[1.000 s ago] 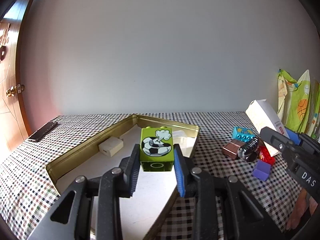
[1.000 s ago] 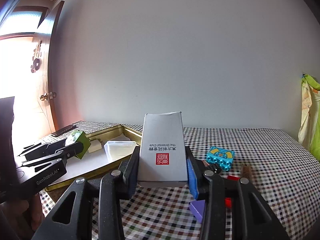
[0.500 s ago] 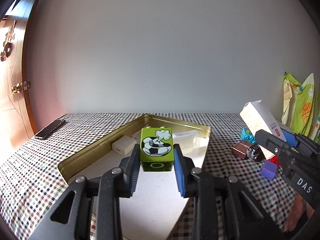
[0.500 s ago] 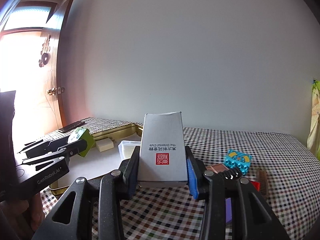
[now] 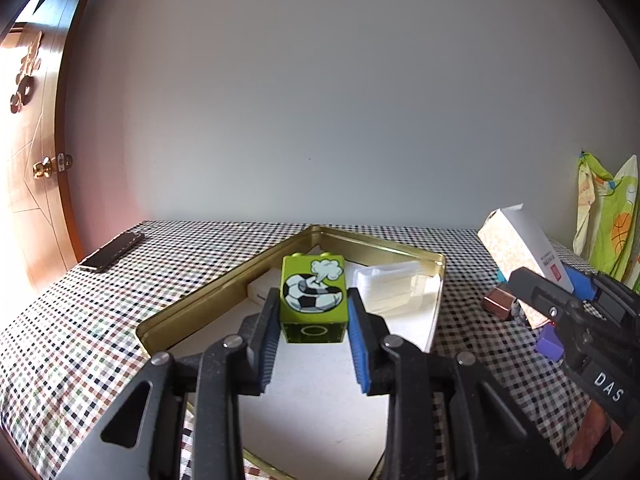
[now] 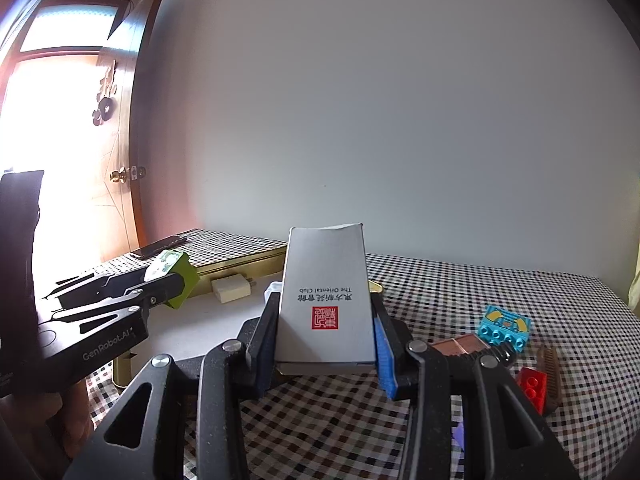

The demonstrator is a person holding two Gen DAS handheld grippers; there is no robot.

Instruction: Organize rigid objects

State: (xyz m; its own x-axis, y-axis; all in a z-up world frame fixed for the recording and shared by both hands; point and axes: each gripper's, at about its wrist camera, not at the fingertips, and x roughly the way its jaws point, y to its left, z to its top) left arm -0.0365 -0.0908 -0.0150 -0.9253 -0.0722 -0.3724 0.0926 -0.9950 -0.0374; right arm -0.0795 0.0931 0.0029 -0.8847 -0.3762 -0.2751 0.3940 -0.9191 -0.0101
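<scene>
The green block point(image 5: 312, 299), printed with a football and a puff of smoke, sits clamped between the blue pads of the left tongs point(image 5: 313, 330), its studs pointing away from the camera. It hangs above the gold tray point(image 5: 224, 285), clear of the white tray floor. In the right wrist view the same block point(image 6: 173, 279) shows at the tip of the left tongs point(image 6: 160, 286), above the near left part of the tray.

The grey box point(image 6: 326, 300), with upside-down print and a red seal, is gripped on both long sides by the right tongs point(image 6: 325, 336), closed against it. It is held upright above the desk point(image 6: 460, 292), at the right edge of the tray point(image 6: 240, 265). From the left wrist view the box point(image 5: 520, 248) tilts in the right tongs point(image 5: 560, 304), off to the right of the tray.

Inside the tray lie a small white plug point(image 6: 232, 289) near the far wall and a clear plastic box point(image 5: 394, 286) beside the right wall, just behind the green block.

On the checked cloth to the right of the tray are a blue block point(image 6: 506, 327), a brown block point(image 6: 460, 346), a red block point(image 6: 532, 388), a brown comb point(image 6: 551, 368) and a purple piece point(image 5: 550, 342), all near one another. A dark phone point(image 5: 112, 251) lies at the far left corner of the desk, well apart from the tray.
</scene>
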